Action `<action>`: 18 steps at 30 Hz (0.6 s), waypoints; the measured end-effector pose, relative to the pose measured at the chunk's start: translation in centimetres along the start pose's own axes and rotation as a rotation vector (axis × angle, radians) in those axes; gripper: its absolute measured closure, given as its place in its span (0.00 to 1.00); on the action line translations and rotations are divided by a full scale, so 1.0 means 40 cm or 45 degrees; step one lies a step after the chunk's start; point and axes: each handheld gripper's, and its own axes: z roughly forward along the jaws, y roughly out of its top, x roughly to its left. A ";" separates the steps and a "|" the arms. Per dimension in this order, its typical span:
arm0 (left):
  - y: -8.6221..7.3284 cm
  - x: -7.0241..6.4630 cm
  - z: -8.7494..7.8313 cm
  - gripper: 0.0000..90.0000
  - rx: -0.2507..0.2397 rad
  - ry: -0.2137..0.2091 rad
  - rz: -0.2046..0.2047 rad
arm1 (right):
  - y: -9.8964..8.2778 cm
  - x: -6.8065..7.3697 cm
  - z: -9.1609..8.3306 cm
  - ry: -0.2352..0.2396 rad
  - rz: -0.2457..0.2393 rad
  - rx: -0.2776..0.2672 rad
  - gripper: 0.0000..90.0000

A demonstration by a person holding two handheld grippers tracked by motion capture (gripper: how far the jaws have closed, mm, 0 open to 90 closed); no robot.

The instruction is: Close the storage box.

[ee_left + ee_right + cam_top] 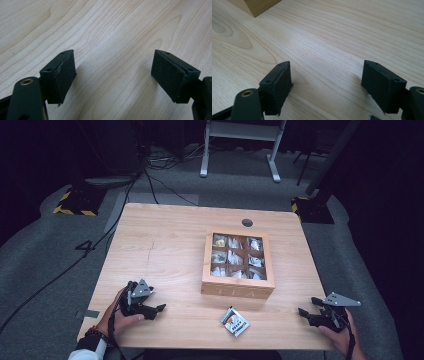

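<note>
Both grippers rest at the near table edge, left gripper (pixel 150 306) and right gripper (pixel 311 312), jaws wide apart and holding nothing. The small packet (pixel 235 321) lies between them, just before the wooden compartment box (pixel 238 286). Advice: approach the packet low, straddle its narrow side, close gently.

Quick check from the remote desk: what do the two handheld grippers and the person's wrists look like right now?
Both the left gripper and right gripper are black, each topped by a grey three-cornered plate. Their jaws end in flat rectangular black pads with small screw holes. A black cable trails down each wrist. The left wrist wears a beaded bracelet above a white cuff.
</note>
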 end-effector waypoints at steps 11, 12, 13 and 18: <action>0.000 0.002 0.000 0.22 0.001 -0.007 0.006 | -0.001 0.001 0.000 -0.012 0.010 0.002 0.26; 0.000 0.002 0.000 0.22 0.000 -0.007 0.006 | 0.000 0.001 0.000 -0.013 0.011 0.002 0.26; 0.000 0.002 0.000 0.22 0.002 -0.006 0.007 | 0.000 0.001 0.000 -0.013 0.012 0.002 0.26; 0.000 0.002 0.000 0.22 0.001 -0.005 0.005 | 0.000 0.001 0.000 -0.014 0.012 0.002 0.26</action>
